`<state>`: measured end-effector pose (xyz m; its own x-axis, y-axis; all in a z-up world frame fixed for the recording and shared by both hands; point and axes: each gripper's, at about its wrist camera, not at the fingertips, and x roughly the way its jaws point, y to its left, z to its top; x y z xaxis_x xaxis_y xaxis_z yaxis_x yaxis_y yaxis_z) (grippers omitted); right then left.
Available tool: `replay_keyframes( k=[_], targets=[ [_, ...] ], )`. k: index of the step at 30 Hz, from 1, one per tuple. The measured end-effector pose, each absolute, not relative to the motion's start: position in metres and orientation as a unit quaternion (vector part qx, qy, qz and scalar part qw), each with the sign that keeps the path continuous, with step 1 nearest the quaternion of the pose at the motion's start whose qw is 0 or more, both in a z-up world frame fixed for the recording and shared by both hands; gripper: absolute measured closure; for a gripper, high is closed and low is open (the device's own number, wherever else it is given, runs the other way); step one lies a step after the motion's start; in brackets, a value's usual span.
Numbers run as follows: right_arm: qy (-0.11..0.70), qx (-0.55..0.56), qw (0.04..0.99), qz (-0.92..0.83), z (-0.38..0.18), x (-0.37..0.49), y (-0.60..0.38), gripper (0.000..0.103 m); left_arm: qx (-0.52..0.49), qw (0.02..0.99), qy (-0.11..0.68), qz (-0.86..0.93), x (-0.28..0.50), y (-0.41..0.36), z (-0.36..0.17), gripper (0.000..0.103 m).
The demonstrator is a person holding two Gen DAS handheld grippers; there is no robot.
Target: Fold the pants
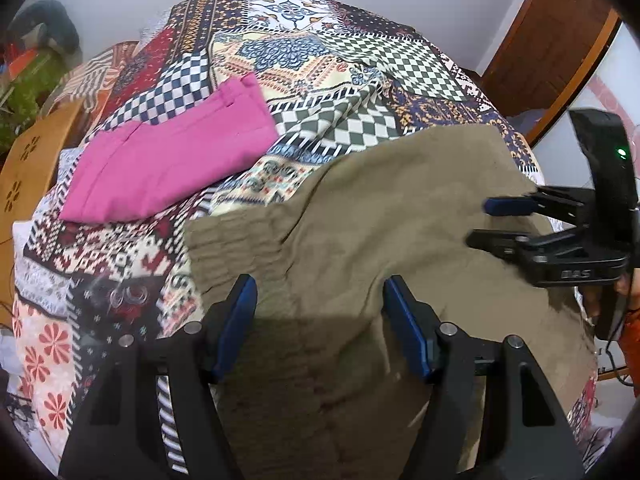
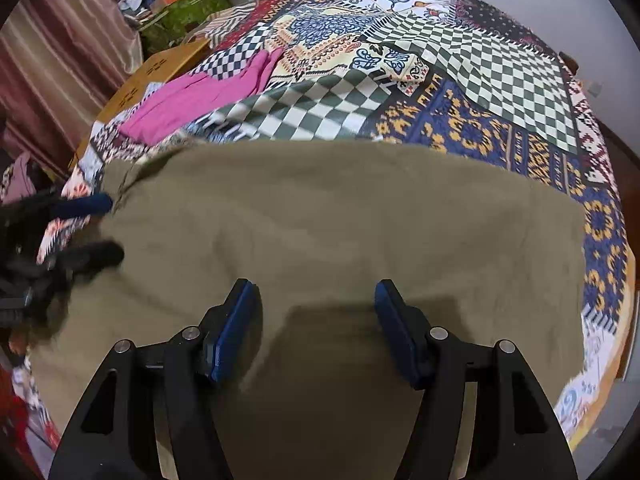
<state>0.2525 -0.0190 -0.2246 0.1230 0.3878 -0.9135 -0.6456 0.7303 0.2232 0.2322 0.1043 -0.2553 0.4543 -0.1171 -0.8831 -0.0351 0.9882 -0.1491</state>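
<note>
Both the left gripper (image 1: 320, 320) and right gripper (image 2: 318, 324) hover with fingers apart above the olive-brown fabric pants (image 2: 340, 220), seemingly poised to grasp for folding.

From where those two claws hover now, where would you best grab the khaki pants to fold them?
Probably at the gathered waistband, the ribbed edge at the left end of the khaki pants. It is the thickest edge and sits just ahead of the open left gripper, so come from the near side. The right gripper is open too.
</note>
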Motion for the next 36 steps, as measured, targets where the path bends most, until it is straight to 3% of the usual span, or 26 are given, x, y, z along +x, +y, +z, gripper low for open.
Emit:
replay_keyframes(
  k=[5, 19, 26, 36],
  targets=[
    [0.556, -0.095, 0.754, 0.338, -0.214, 0.224, -0.058, 0.044, -0.097, 0.848, 0.521, -0.017, 0.205, 0.116, -0.255, 0.03],
    [0.564, -0.004, 0.778, 0.278, -0.217, 0.175, -0.126, 0.042, -0.103, 0.853, 0.511, 0.014, 0.164, 0.109, -0.256, 0.028],
    [0.551, -0.044, 0.789, 0.268, -0.2, 0.171, -0.116, 0.042, -0.052, 0.871, 0.488, 0.039, 0.153, 0.101, -0.224, 0.029],
    [0.471, -0.044, 0.828, 0.302, -0.144, 0.167, -0.092, 0.042, -0.064, 0.896, 0.437, 0.045, 0.109, 0.092, -0.179, 0.029]
  ],
)
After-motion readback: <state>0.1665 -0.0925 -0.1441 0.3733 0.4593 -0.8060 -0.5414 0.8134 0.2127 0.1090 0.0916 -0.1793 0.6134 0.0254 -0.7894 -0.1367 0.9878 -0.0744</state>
